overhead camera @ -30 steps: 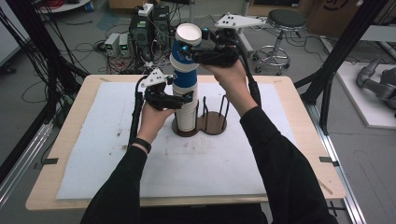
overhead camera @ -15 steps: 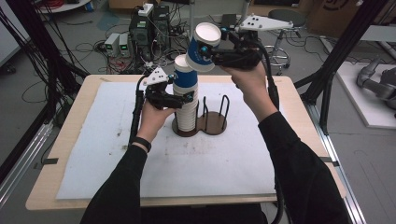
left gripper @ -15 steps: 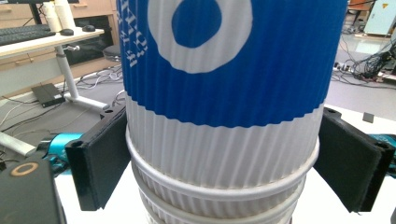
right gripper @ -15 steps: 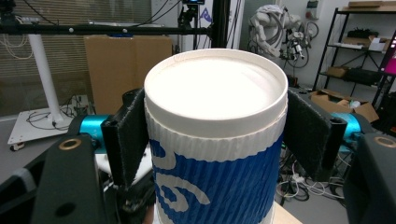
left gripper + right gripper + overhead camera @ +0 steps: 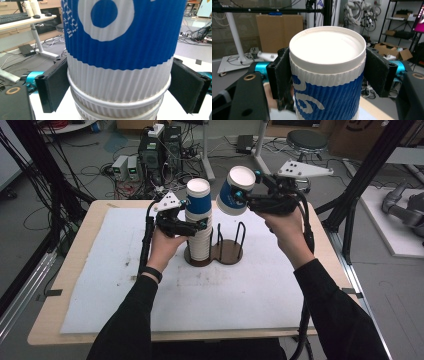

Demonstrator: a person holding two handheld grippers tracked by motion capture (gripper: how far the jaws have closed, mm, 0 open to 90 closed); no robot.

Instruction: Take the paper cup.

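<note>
A stack of upturned blue-and-white ribbed paper cups (image 5: 199,232) stands on the left half of a brown two-ring holder (image 5: 231,253). My left gripper (image 5: 198,224) is shut on the stack around its middle; both pads press the cup wall (image 5: 120,82). My right gripper (image 5: 246,187) is shut on a single cup (image 5: 229,197), held tilted in the air up and to the right of the stack. In the right gripper view that cup (image 5: 327,75) points its white bottom at the camera, between the two jaws.
The holder's right ring with its black wire posts (image 5: 240,236) is bare. A white mat (image 5: 150,285) covers the wooden table (image 5: 60,330). Cables, power boxes and a stool sit on the floor beyond the far edge.
The right gripper has lifted the top cup off the stack, carried it to the right and tilted it. The left gripper stays shut on the stack.
</note>
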